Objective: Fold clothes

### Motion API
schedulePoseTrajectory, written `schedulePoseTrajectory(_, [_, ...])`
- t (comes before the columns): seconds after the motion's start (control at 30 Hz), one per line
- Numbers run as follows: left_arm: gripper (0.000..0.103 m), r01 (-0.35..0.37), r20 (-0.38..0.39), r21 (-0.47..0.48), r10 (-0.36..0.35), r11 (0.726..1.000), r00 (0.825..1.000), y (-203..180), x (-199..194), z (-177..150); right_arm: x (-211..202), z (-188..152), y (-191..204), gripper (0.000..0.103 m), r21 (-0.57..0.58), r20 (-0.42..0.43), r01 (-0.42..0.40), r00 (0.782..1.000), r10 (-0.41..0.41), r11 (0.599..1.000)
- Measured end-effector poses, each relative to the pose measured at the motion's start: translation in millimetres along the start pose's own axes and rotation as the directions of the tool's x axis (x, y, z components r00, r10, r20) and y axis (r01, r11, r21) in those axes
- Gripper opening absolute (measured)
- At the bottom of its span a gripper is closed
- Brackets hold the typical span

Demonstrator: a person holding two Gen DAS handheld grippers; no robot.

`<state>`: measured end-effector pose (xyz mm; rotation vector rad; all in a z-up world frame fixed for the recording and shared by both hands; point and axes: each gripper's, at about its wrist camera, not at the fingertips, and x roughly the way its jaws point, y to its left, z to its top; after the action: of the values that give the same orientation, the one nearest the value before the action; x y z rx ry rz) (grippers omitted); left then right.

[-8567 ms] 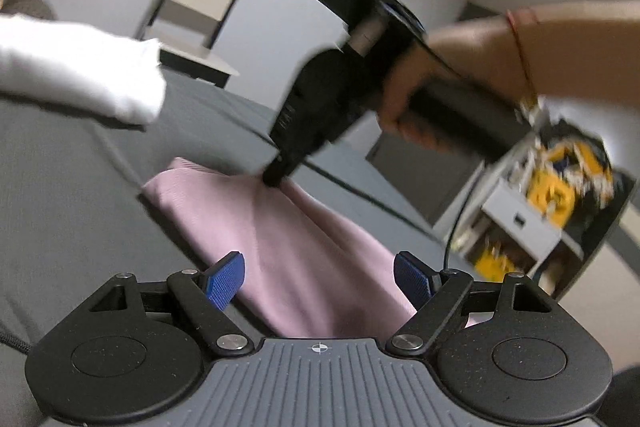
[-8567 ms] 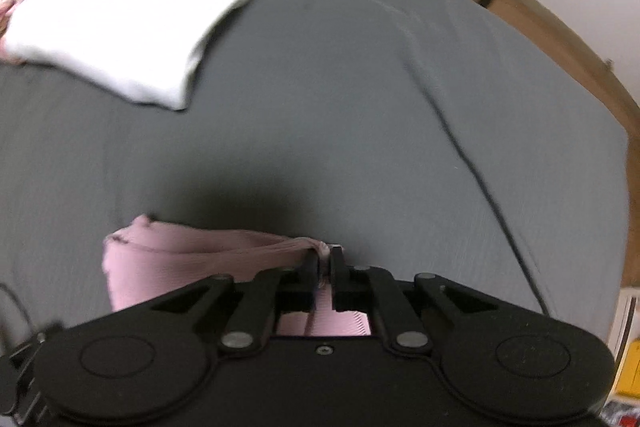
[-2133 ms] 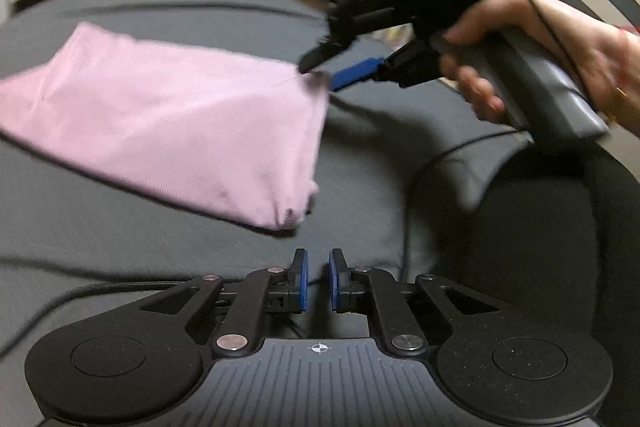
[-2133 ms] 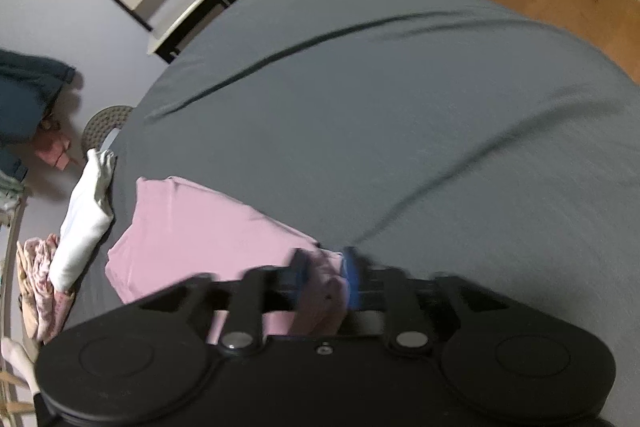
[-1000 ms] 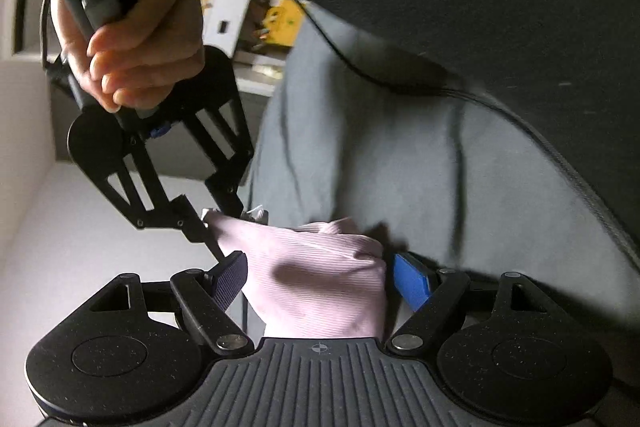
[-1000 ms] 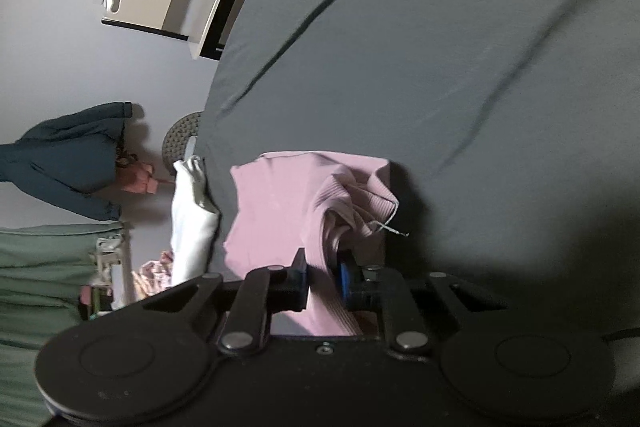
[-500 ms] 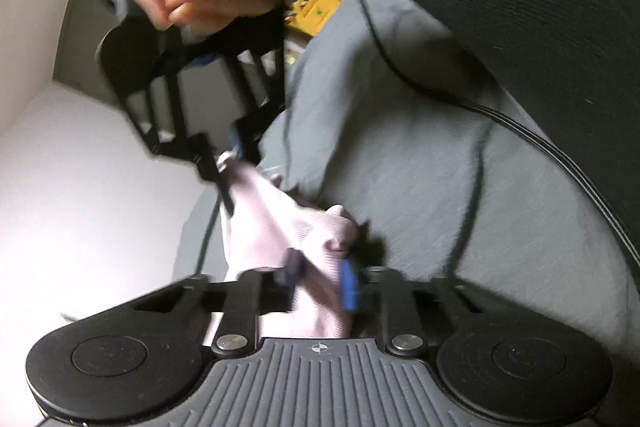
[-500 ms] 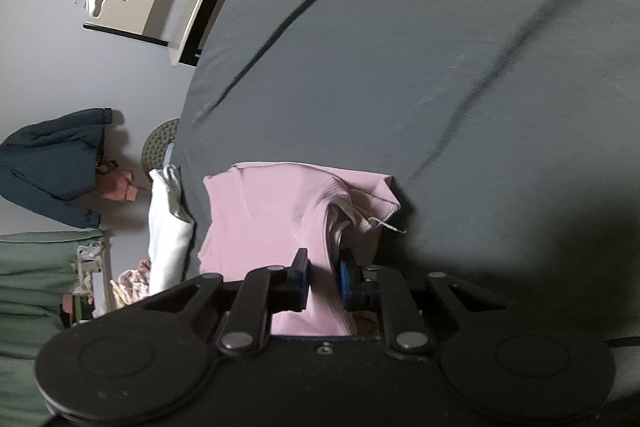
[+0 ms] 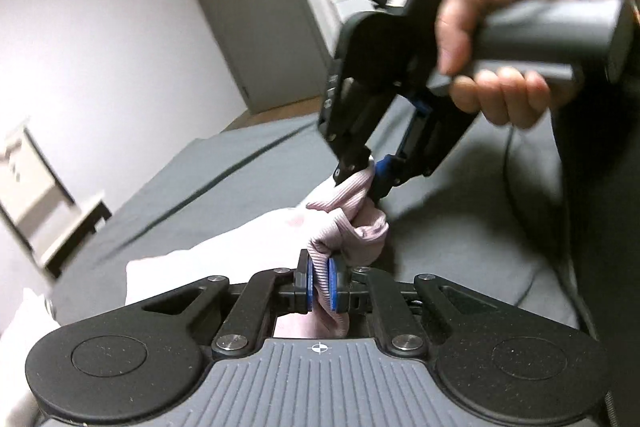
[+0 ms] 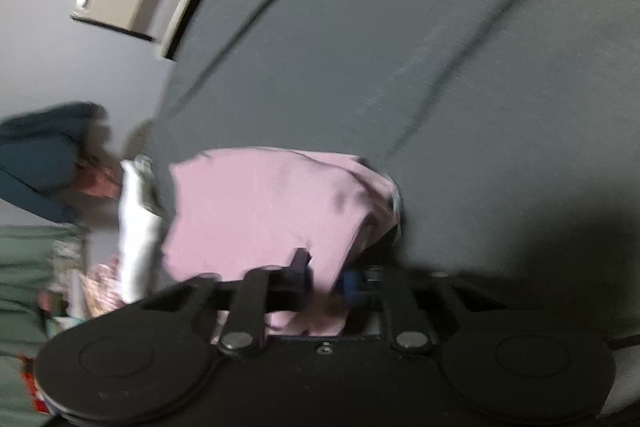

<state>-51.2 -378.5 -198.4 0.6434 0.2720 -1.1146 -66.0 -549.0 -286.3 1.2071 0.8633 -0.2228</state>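
Both grippers hold the same near end of the pink top (image 9: 248, 243), which lies on the grey bed (image 9: 224, 163). Left gripper (image 9: 319, 281): blue pads pinched tight on a ribbed fold of the top. Right gripper (image 9: 362, 179): tips clamped on the adjoining bunch of the same edge, just above and beyond the left one; a hand (image 9: 492, 67) is on its grip.

Wrist view from the right gripper (image 10: 324, 281) is blurred, but cloth sits between its fingers.

Rest of the top trails flat away from both claws, toward the white pile (image 10: 136, 227); long axis runs from the grippers to that pile. The two grips are nearly touching.

Judgement: next move likely carries this edge over toward the far end. The grips sit close together, so the edge may sag outside them.
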Motion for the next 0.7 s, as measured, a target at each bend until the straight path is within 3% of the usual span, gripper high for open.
schedulePoseTrajectory(0.17, [0.008, 0.012, 0.053, -0.179, -0.002, 0.984, 0.999, 32, -17, -4, -10, 6, 32, 0.016, -0.030, 0.023, -0.057, 0.998, 0.057, 0.998])
schedulePoseTrajectory(0.33, [0.008, -0.023, 0.067, -0.359, 0.050, 0.933, 0.997, 66, -46, -29, 4, 17, 76, 0.016, -0.055, 0.011, -0.092, 0.996, 0.093, 0.994])
schedulePoseTrajectory(0.4, [0.008, -0.046, 0.054, -0.421, 0.076, 0.906, 0.996, 82, -47, -38, 17, 21, 92, 0.017, -0.062, 0.002, -0.091, 0.996, 0.091, 0.994])
schedulePoseTrajectory(0.6, [0.008, -0.104, -0.008, -0.619, 0.126, 0.778, 0.992, 116, -27, -86, 70, 25, 129, 0.019, -0.076, -0.029, -0.054, 0.998, 0.052, 0.996])
schedulePoseTrajectory(0.7, [0.008, -0.137, -0.028, -0.648, 0.156, 0.750, 0.987, 121, -23, -104, 94, 23, 142, 0.019, -0.103, -0.041, -0.037, 0.999, 0.033, 0.994])
